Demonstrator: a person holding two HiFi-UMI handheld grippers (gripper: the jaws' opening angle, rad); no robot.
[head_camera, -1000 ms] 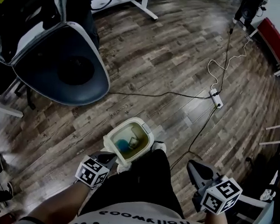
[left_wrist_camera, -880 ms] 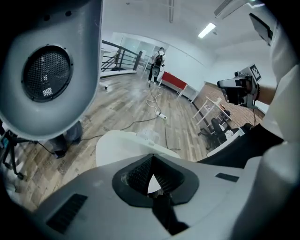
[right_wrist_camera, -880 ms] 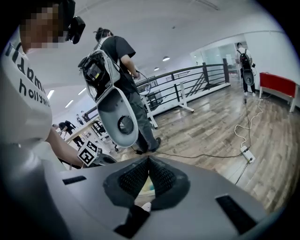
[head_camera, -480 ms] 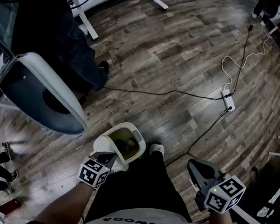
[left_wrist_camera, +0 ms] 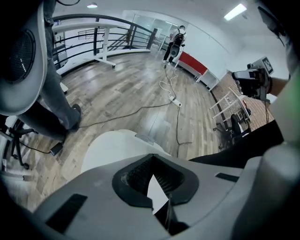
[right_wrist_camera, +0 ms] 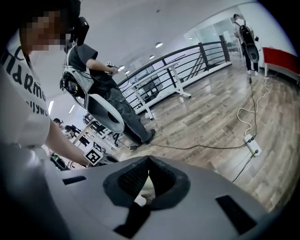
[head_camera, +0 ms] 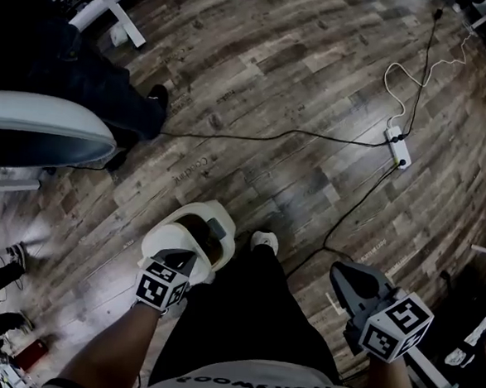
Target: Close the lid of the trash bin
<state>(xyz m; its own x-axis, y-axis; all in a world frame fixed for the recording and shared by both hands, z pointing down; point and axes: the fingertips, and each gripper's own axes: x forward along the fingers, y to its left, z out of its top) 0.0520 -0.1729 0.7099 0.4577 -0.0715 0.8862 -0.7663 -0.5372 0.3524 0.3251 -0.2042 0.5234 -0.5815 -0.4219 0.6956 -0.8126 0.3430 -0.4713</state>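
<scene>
The cream trash bin stands on the wood floor just ahead of my legs. Its pale lid is tilted partway over the dark opening, of which a strip still shows. My left gripper is shut, with its tips resting against the near edge of the lid. In the left gripper view the closed tips point at the lid's smooth white surface. My right gripper hangs shut and empty off to the right, away from the bin. Its tips meet with nothing held.
A black cable crosses the floor to a white power strip. An office chair and a standing person's leg are at the left. My white shoe is beside the bin. A red bench lines the far wall.
The bin's lid has swung from fully open to partway over the opening. My left gripper has moved forward onto it. The view has shifted left; the right gripper has barely moved.
</scene>
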